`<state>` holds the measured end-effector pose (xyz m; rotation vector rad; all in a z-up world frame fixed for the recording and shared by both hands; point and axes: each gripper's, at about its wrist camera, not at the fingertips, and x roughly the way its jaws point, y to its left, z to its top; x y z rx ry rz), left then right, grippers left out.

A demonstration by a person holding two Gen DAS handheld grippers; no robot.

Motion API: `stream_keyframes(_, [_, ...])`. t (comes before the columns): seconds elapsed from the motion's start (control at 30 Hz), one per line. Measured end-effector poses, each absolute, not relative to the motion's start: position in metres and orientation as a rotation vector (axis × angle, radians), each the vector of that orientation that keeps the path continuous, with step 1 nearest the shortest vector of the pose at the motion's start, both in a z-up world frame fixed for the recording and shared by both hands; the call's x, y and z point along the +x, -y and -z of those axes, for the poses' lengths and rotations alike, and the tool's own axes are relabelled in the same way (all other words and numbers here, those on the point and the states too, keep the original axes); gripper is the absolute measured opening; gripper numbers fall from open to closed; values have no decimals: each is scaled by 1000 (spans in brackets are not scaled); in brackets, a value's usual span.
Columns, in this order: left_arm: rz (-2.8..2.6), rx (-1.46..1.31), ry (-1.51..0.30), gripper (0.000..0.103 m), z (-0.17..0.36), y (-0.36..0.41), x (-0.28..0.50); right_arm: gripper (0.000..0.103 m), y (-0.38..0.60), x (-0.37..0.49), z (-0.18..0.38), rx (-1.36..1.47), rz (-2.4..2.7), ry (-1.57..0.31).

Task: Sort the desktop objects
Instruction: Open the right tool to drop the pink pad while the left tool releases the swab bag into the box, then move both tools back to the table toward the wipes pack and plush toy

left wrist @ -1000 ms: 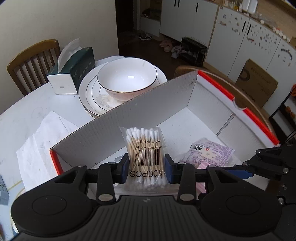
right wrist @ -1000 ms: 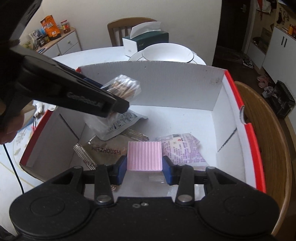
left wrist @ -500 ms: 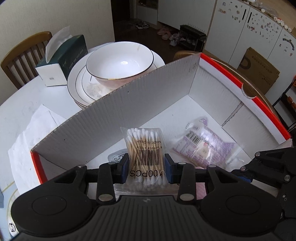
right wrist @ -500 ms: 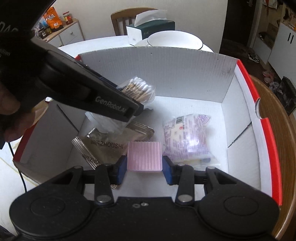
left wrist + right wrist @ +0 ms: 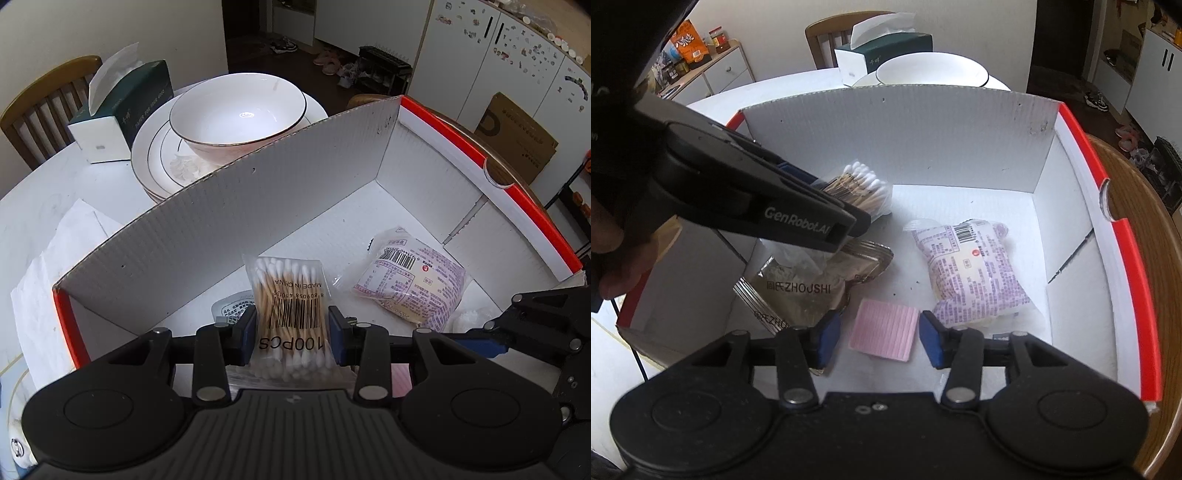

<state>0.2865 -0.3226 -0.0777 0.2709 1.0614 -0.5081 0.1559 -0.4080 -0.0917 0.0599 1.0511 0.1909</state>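
Right wrist view, nearest first: the right gripper (image 5: 878, 338) stands with its blue pads spread wide, gripping nothing; a pink ridged pad (image 5: 884, 335) lies flat on the box floor between them, touching neither; just beyond it sit a silver foil pouch (image 5: 809, 288) to the left and a purple printed packet (image 5: 975, 273) to the right; above the pouch the left gripper (image 5: 849, 225) reaches in from the side with a bag of cotton swabs (image 5: 864, 188) clamped in its jaws. From the left wrist view the swab bag (image 5: 290, 306) is pinched at its barcode, hanging over the floor of the white cardboard box (image 5: 240, 206) rather than resting on it. Beyond the box wall stand a white bowl (image 5: 236, 110) on stacked plates, then a green tissue box (image 5: 125, 107). By my reading the placing step is half done: the pink pad is delivered, the swabs not yet; next the left gripper should lower toward bare floor behind the pouch and spread its jaws.
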Motion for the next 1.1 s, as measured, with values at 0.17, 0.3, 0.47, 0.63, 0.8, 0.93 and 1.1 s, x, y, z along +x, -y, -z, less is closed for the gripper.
stream_keyframes(0.17, [516, 252, -1048, 38, 73, 319, 280, 48, 410, 153, 86, 66, -189, -1032])
stream_keyframes(0.3, [523, 235, -1033, 47, 67, 316, 274, 50, 413, 149, 80, 68, -185, -1012])
stream_keyframes(0.47, [520, 225, -1001, 58, 55, 311, 264, 63, 415, 142, 71, 70, -181, -976])
stream_keyframes(0.63, [518, 203, -966, 63, 40, 299, 252, 64, 415, 135, 59, 71, -195, -939])
stream_keyframes(0.8, [517, 150, -933, 65, 23, 283, 239, 71, 410, 127, 46, 57, -216, -889])
stream_keyframes(0.93, [509, 134, -909, 65, 12, 271, 229, 72, 401, 124, 35, 45, -244, -858])
stream_keyframes(1.1, [512, 112, -879, 77, 1, 253, 214, 74, 388, 120, 25, 47, -262, -837])
